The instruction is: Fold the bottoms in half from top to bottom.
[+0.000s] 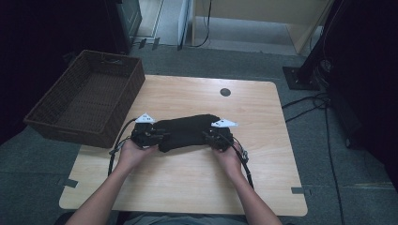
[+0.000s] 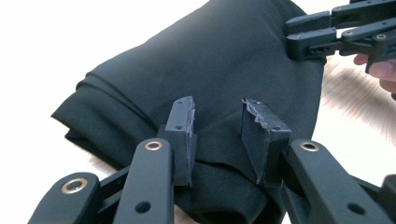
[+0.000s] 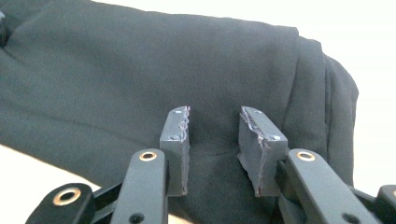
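1. Folded black garment (image 1: 185, 132) lies at mid-table, long axis running left-right across the wooden table (image 1: 187, 187), a little higher at its right end in the high view

2. Left gripper (image 1: 151, 136) sits at the garment's left end, right gripper (image 1: 213, 137) at its right end; both point inward toward each other along the cloth's length, one hand behind each

3. Left gripper view: jaws partly open, pads (image 2: 182, 135) straddling a raised fold at the bundle's near edge; cloth sits in the gap, but I cannot tell whether the pads press on it. Right gripper's jaws show at the far end (image 2: 308, 35), touching the cloth

4. Right gripper view: jaws likewise narrow but not closed, pads (image 3: 176, 140) over the flat dark fabric (image 3: 140, 70), gap visible between them, no clear pinch

5. Neither hand is nearer; each is at its own end, so the move looks two-handed

6. Wicker basket (image 1: 61, 123) stands off the table's left corner, nearest the left hand, well apart from the garment

7. Judgement: next comes closing on both ends; risk is catching only the top layer so that the fold slumps
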`<action>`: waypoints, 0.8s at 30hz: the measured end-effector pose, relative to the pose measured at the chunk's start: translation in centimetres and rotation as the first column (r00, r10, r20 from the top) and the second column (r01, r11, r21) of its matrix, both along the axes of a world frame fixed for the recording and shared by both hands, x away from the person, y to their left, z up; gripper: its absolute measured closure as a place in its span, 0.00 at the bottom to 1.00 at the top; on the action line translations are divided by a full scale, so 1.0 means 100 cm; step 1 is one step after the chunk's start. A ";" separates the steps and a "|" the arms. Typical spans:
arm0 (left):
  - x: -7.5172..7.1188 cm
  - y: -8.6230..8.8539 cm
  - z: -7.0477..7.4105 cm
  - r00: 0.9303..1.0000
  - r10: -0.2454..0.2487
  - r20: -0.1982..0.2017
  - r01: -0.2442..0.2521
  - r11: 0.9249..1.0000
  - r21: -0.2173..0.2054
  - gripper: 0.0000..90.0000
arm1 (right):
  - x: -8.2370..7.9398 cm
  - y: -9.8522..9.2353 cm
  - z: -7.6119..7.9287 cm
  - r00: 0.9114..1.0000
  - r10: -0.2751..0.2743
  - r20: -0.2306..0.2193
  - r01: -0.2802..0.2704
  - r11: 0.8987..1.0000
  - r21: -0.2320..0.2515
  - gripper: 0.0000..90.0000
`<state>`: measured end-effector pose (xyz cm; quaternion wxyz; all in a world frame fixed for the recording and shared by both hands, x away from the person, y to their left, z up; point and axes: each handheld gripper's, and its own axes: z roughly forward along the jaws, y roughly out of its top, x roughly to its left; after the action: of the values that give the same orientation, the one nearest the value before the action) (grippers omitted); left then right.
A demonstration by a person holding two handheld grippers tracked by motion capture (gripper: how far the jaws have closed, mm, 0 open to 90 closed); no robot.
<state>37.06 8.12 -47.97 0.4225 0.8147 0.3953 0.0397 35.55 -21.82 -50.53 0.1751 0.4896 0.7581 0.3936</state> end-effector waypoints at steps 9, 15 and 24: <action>0.001 -0.002 -0.004 0.999 0.027 0.026 -0.027 1.000 0.002 0.71 | -0.012 -0.006 -0.004 1.000 0.019 0.003 -0.019 1.000 -0.007 0.71; 0.003 -0.004 -0.006 0.998 0.036 0.043 -0.036 0.999 -0.004 0.72 | -0.014 -0.008 -0.007 0.999 0.034 0.009 -0.034 0.999 -0.014 0.71; 0.005 -0.005 -0.008 0.998 0.038 0.044 -0.037 0.999 -0.026 0.73 | -0.021 -0.011 -0.009 0.998 0.048 0.039 -0.046 0.998 -0.047 0.75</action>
<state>37.56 7.63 -48.79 0.4404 0.8008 0.4014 0.0607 33.41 -22.95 -51.41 0.1922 0.4596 0.7747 0.3894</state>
